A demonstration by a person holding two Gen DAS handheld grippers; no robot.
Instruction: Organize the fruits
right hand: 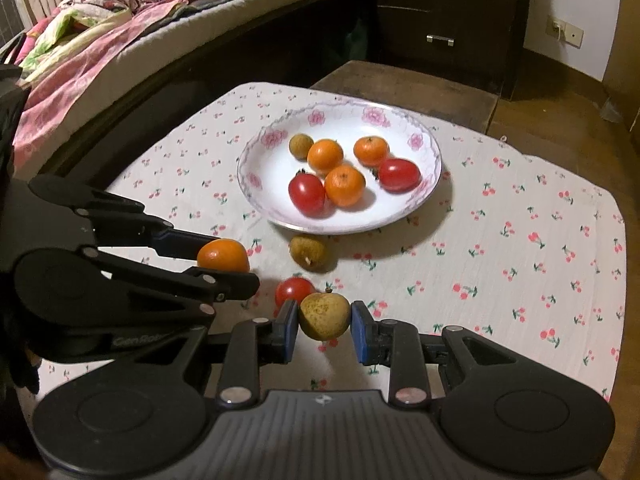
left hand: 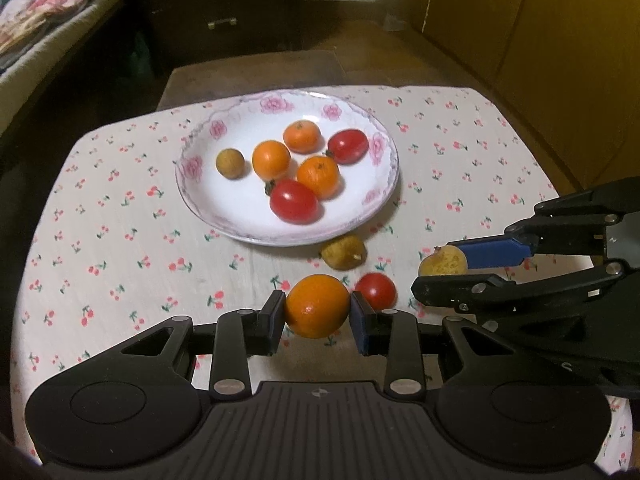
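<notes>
We grip an orange (left hand: 317, 306) in the left gripper (left hand: 318, 314), a pear (right hand: 324, 316) in the right gripper (right hand: 325, 322), both bound for the plate (left hand: 280, 232) ahead

Dim warm indoor light; soft shadows under plate (left hand: 384, 184); fisheye bending, dark corners; fruit edges slightly blurred.

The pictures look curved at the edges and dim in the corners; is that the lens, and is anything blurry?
Left wrist view: fisheye bends the tablecloth edges, corners go dark, plate fruit looks slightly soft. Right wrist view: same bending, the bed curves, the plate casts a soft shadow to the right.
</notes>
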